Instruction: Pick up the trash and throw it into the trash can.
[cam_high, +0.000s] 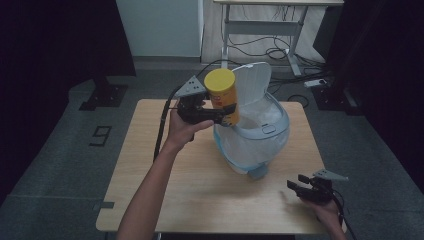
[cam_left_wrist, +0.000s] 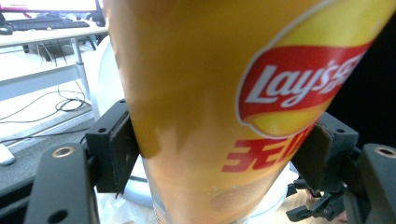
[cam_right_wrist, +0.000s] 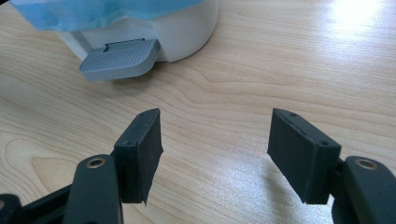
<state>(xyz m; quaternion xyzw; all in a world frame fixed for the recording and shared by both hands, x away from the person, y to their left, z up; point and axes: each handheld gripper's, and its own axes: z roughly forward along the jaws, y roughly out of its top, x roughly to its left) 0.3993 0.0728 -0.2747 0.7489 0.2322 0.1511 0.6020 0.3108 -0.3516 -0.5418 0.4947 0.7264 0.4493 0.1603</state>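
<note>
Above the table (cam_high: 150, 165), beside the rim of the open pedal bin (cam_high: 257, 137), the left gripper (cam_high: 227, 114) pinches a yellow chip canister (cam_high: 223, 95) between its jaws, held upright but slightly tilted; near the front right corner the right gripper (cam_high: 296, 187) rests with jaws spread wide, nothing between them – the bin's grey pedal (cam_right_wrist: 119, 58) lies ahead of it; the canister's base is cut off in the left gripper view; its label reads "Lay's", the red characters below partly hidden
</note>
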